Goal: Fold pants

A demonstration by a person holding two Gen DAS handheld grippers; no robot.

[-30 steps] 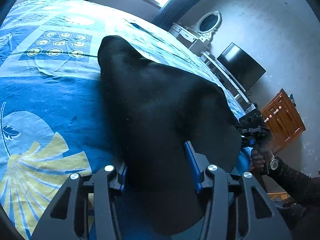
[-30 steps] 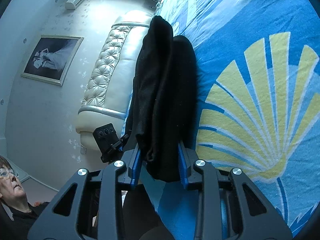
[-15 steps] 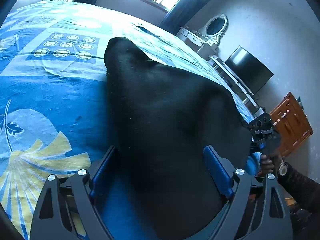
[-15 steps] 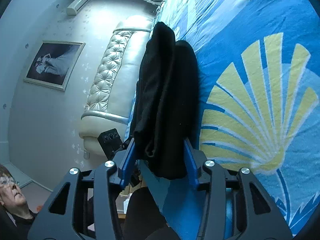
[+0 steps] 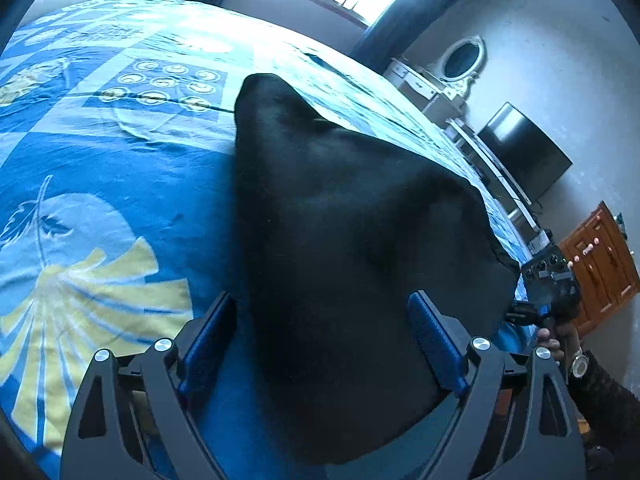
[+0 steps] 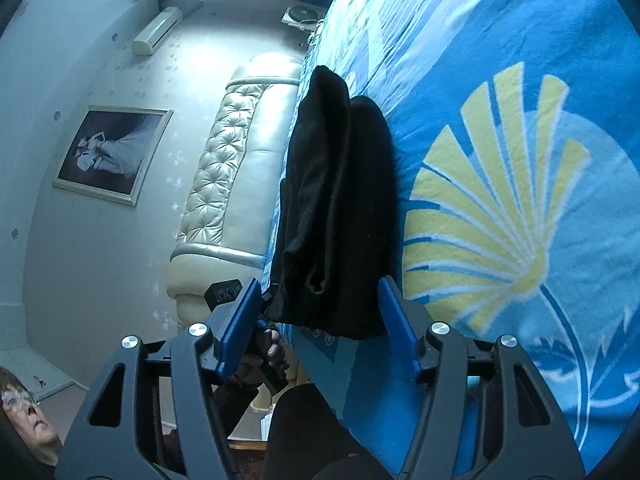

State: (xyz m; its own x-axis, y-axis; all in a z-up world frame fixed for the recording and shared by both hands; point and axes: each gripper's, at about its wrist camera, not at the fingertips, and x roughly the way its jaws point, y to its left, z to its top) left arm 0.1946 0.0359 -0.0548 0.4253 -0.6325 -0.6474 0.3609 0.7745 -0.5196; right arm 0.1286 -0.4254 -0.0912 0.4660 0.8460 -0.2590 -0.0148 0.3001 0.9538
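Blue patterned bed (image 5: 120,184) under folded black pants (image 5: 352,240), long axis running away from left tool (image 5: 324,336), spread wide, pads clear. From right: pants (image 6: 340,208) stretching toward headboard (image 6: 236,176), right tool (image 6: 320,320) just opening, astride near end.

The black pants (image 5: 352,248) lie folded in a thick, layered stack on the blue patterned bedspread (image 5: 120,184).

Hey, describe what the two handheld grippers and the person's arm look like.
Both the left gripper and right gripper have black cut-out frames with silver bolts and blue-padded fingers. The right one has a black handle. A wristwatch and dark sleeve show.
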